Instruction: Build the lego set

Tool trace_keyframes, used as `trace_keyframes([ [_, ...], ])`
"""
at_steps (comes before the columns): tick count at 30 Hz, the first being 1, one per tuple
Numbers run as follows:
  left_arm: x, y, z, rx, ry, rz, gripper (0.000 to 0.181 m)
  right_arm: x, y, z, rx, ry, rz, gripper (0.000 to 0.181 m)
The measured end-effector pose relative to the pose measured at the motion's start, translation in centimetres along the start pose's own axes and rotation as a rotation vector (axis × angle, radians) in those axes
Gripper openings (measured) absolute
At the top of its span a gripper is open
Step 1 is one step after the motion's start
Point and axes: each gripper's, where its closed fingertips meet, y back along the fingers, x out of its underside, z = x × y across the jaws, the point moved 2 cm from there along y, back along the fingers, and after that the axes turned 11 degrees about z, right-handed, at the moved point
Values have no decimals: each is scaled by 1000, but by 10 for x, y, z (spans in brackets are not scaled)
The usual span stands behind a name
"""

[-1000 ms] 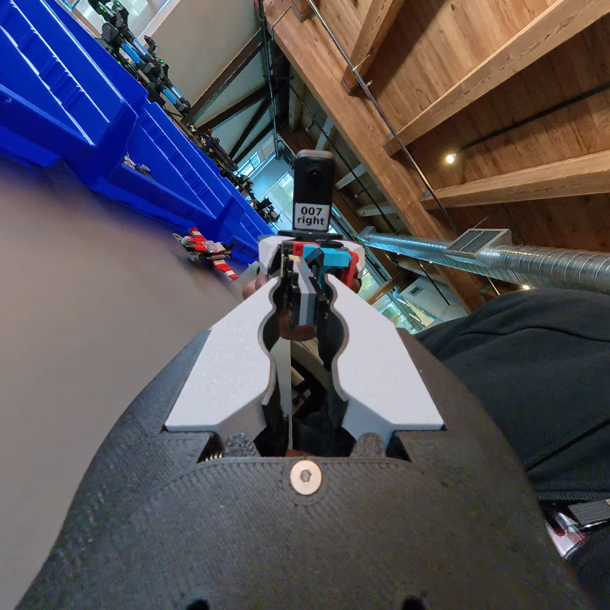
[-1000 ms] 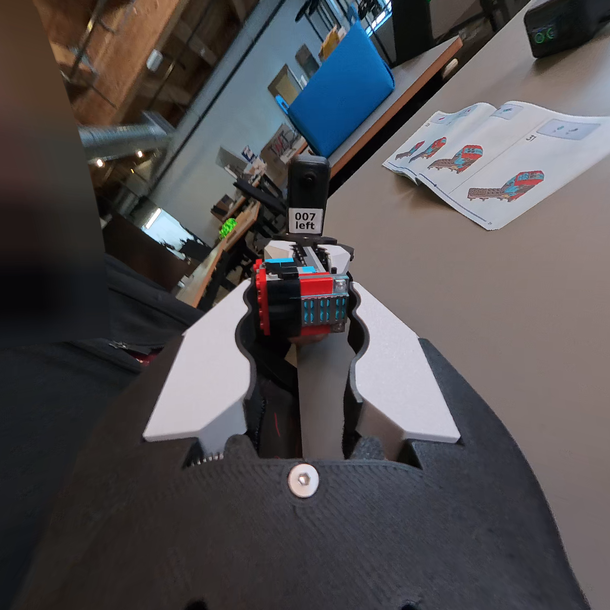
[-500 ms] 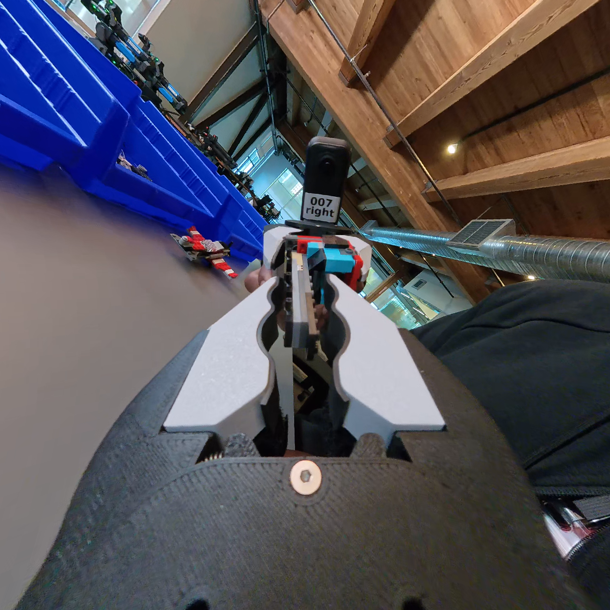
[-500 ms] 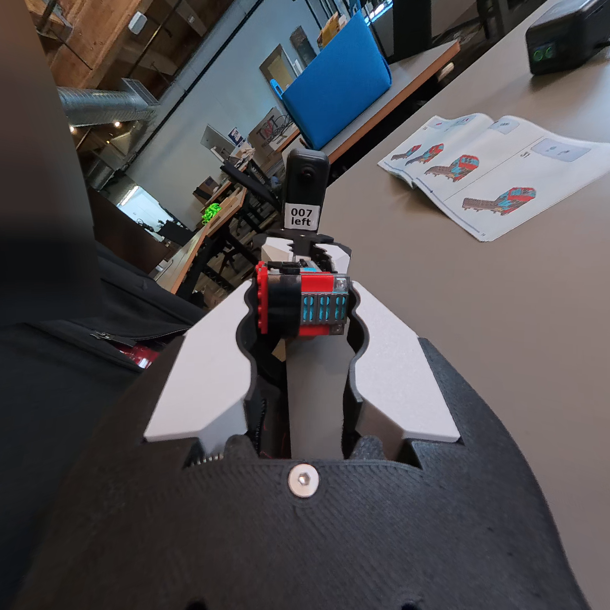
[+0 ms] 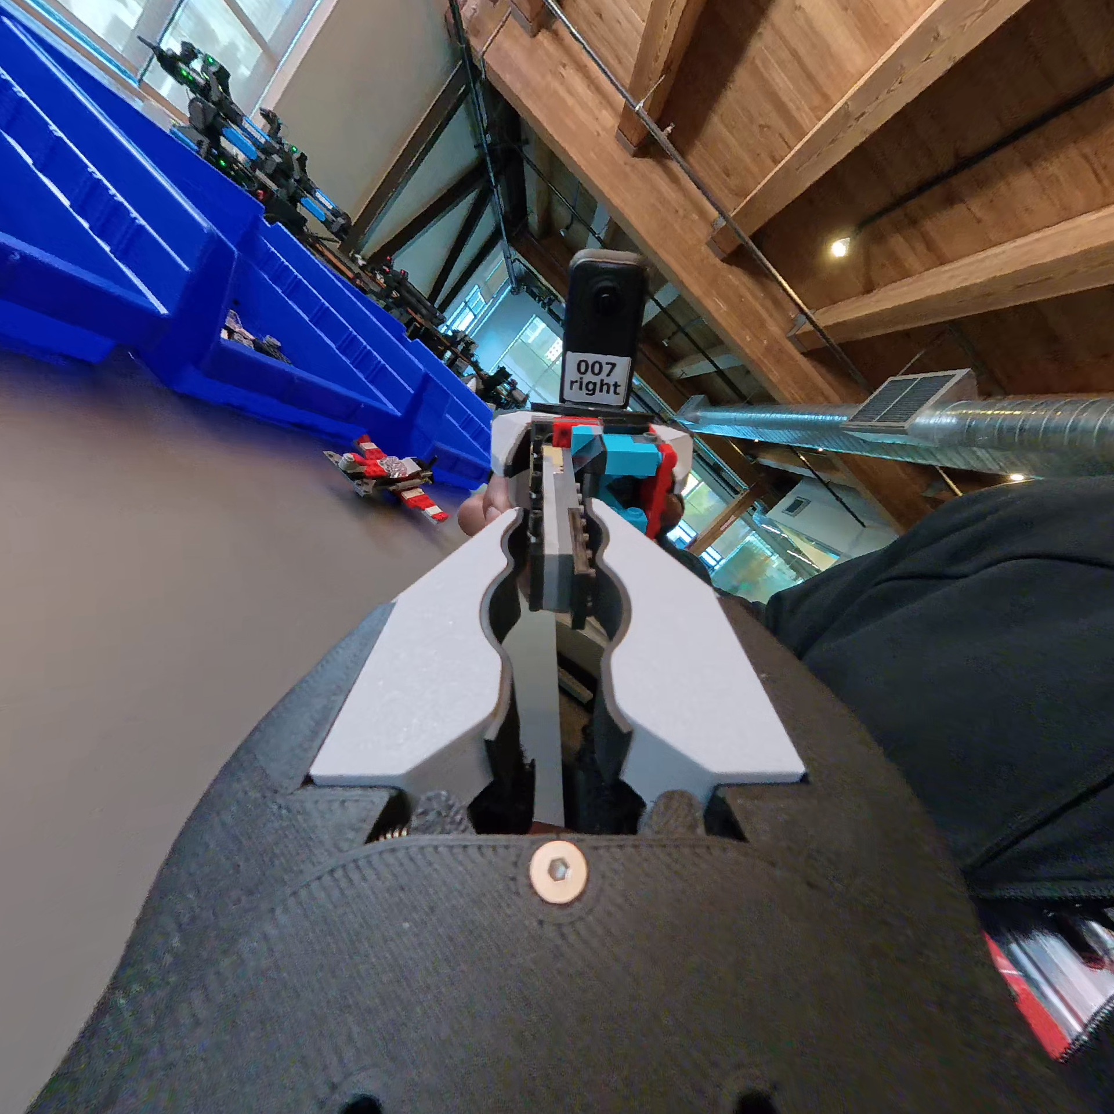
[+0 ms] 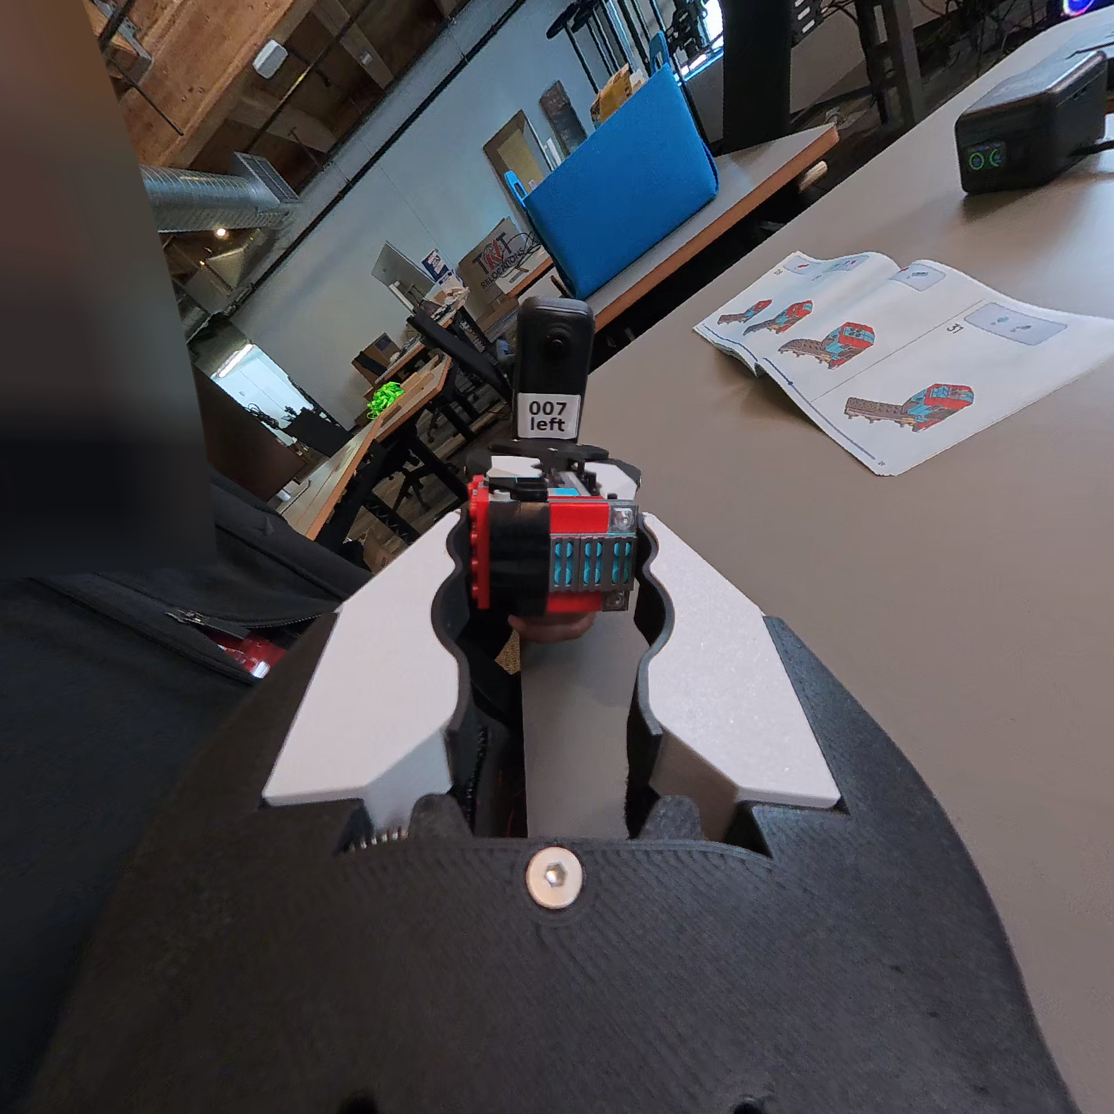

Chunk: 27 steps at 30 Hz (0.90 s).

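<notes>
A lego model is held in the air between both grippers, above the grey table. My left gripper is shut on its thin grey and black plate end. My right gripper is shut on its red, black and light-blue block end. The two grippers face each other. The right gripper shows beyond the model in the left wrist view. The left gripper shows behind the block in the right wrist view. A fingertip of the person shows under the block.
Blue parts bins line the table's far side, with a small red lego plane in front of them. An open instruction booklet and a black box-shaped device lie on the table. The person's black jacket is close by. The tips of both grippers are at nearly the same place.
Both grippers stay shut on the model. The pair has tilted and turned slightly, so the plate end now shows more edge-on in the left wrist view.
</notes>
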Motion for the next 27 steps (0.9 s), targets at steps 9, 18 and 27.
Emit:
trace_keyframes([
  [9,-5,4,2,-72,-77,-18,17,-2,-1,0,50,-4,39,62],
  [18,-3,2,4,-137,-150,1,17,-1,-2,-6,58,-49,42,60],
  [27,-4,2,-1,-147,-219,-5,17,-2,-1,-2,25,-45,9,58],
])
